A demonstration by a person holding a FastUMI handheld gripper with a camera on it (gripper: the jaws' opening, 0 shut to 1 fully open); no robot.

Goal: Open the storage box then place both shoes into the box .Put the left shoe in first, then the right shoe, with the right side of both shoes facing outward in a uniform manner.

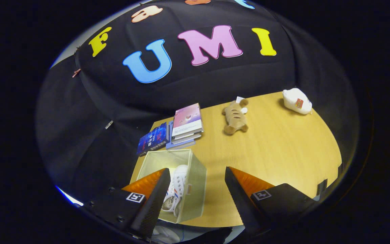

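While the tongs (pixel 195 196) hang spread apart and empty, the storage box (pixel 195 176) stands open on the tabletop (pixel 283 149) just ahead of them, nearer their left finger. One white shoe (pixel 176 193) lies inside the box, its long axis running away from the tongs. Books (pixel 186 123) sit beyond the box, a plush toy (pixel 235 117) farther right.

Bright, sharp, fisheye-bent edges
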